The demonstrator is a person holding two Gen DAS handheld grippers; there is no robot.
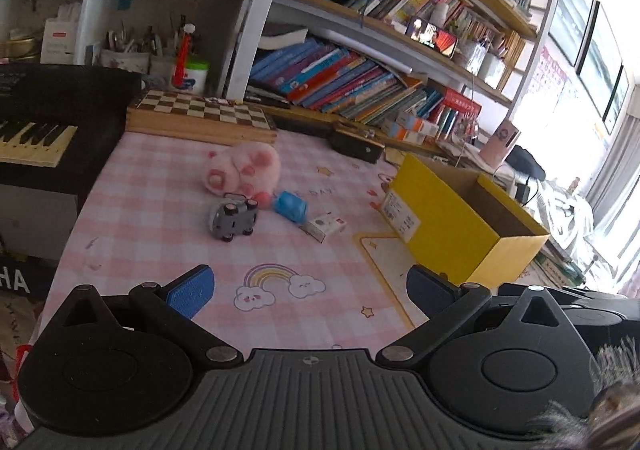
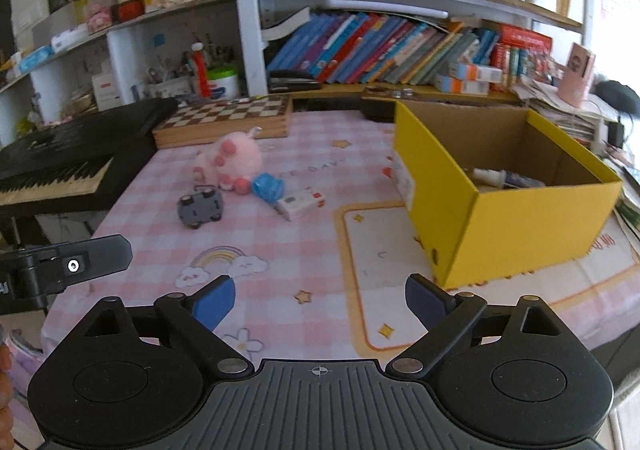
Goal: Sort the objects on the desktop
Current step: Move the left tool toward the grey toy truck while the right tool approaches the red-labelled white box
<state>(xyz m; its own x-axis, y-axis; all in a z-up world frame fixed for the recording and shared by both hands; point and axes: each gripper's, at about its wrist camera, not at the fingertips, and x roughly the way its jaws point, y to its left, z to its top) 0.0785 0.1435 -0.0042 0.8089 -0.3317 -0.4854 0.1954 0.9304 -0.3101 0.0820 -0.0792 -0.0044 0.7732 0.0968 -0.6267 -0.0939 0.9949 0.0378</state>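
Both claws (image 1: 310, 290) (image 2: 320, 302) apart over pink checked tablecloth (image 1: 160, 218) – cluttered bookshelves (image 1: 360, 78) behind

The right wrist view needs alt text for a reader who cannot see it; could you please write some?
The open right gripper hovers empty over a pink checked tablecloth. Beyond it lie a grey toy car, pink plush toy, blue object and small white box, left of an open yellow box.

1. One pink plush toy (image 1: 240, 169).
2. One grey toy car (image 1: 233, 220).
3. One blue item (image 1: 291, 206).
4. One small white box (image 1: 326, 225).
5. One yellow box (image 2: 516, 226).
6. One chessboard (image 1: 200, 112).
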